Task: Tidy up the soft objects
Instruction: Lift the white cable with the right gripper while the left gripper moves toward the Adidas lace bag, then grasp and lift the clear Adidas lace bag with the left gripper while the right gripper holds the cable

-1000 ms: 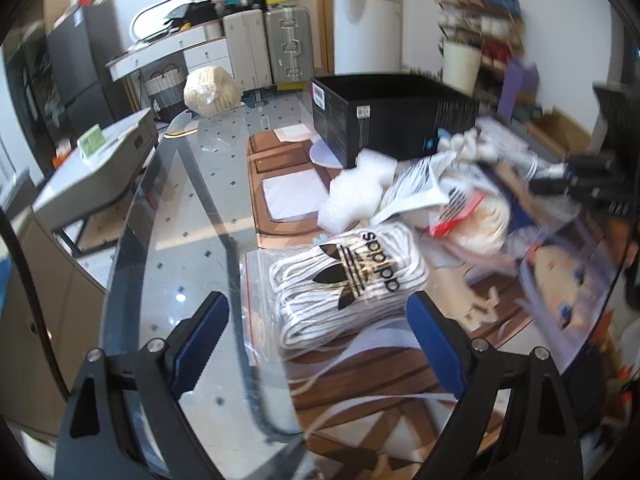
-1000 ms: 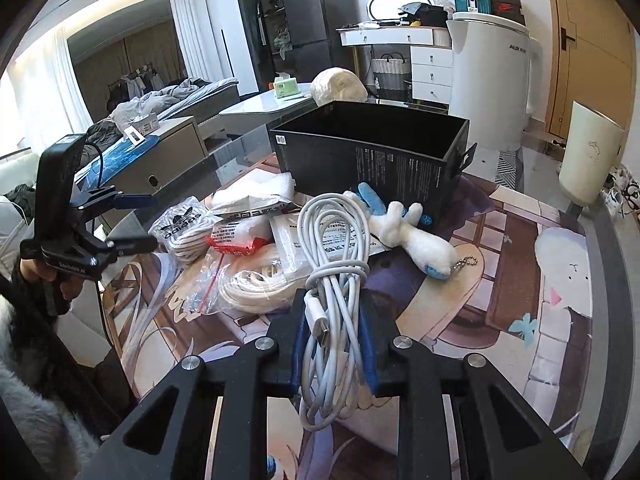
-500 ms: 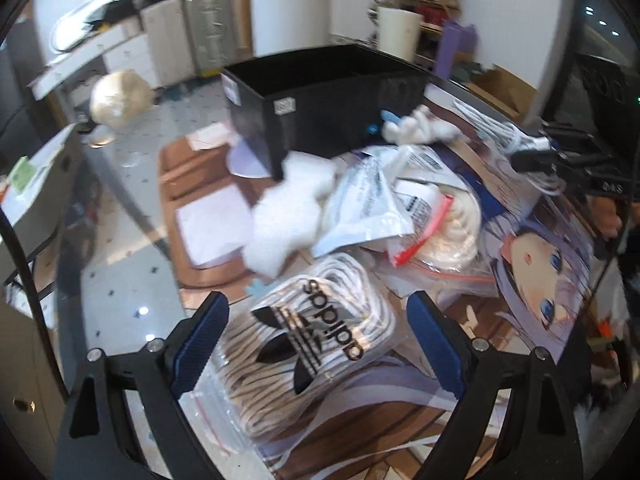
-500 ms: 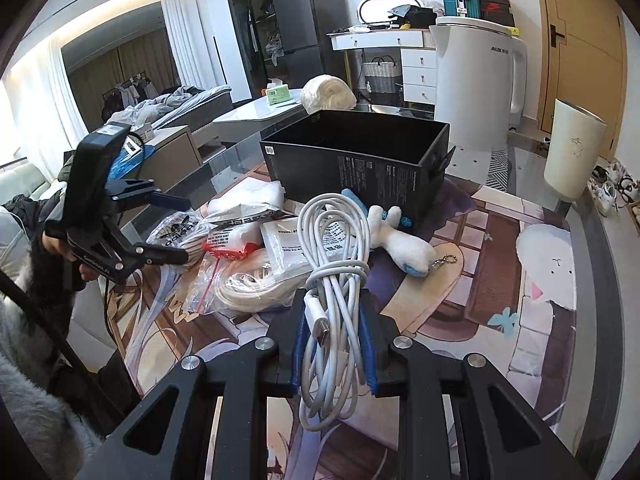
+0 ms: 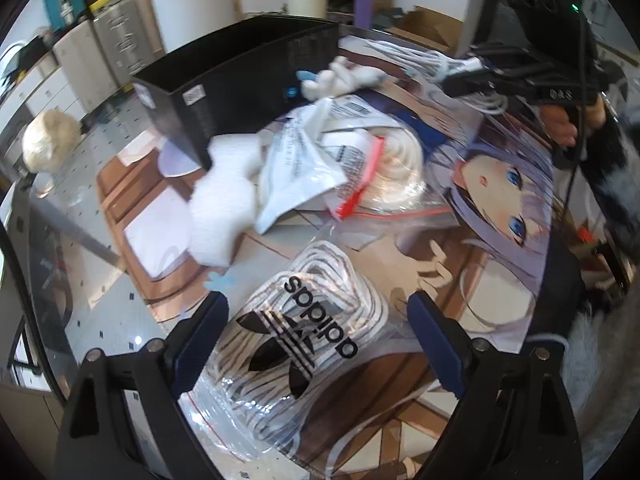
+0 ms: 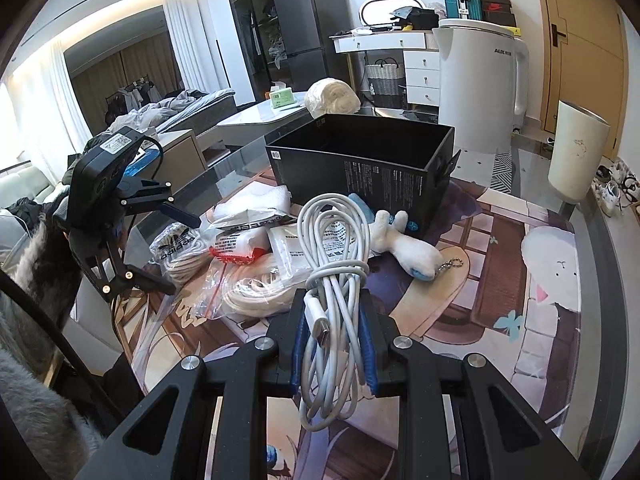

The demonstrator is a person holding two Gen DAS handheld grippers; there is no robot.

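My left gripper [image 5: 318,320] is open, its jaws on either side of a clear adidas bag of white laces [image 5: 304,344] that lies on the table. That bag also shows in the right wrist view [image 6: 176,250], under the left gripper [image 6: 176,256]. My right gripper [image 6: 334,344] is shut on a coiled white cable [image 6: 338,264], held above the table; it also shows in the left wrist view [image 5: 420,58]. An open black box [image 6: 360,168] stands behind the pile. A white and blue plush toy [image 6: 408,246] lies in front of it.
Bags of white cord [image 6: 256,288], a white packet [image 5: 304,160] and white foam [image 5: 218,216] lie between the grippers. An anime mat [image 6: 480,300] covers the glass table. A white appliance [image 6: 480,80] and a cream bin [image 6: 578,152] stand behind.
My left gripper has moved forward and down over the adidas bag, which now sits between its jaws. The right gripper holds the cable almost still.
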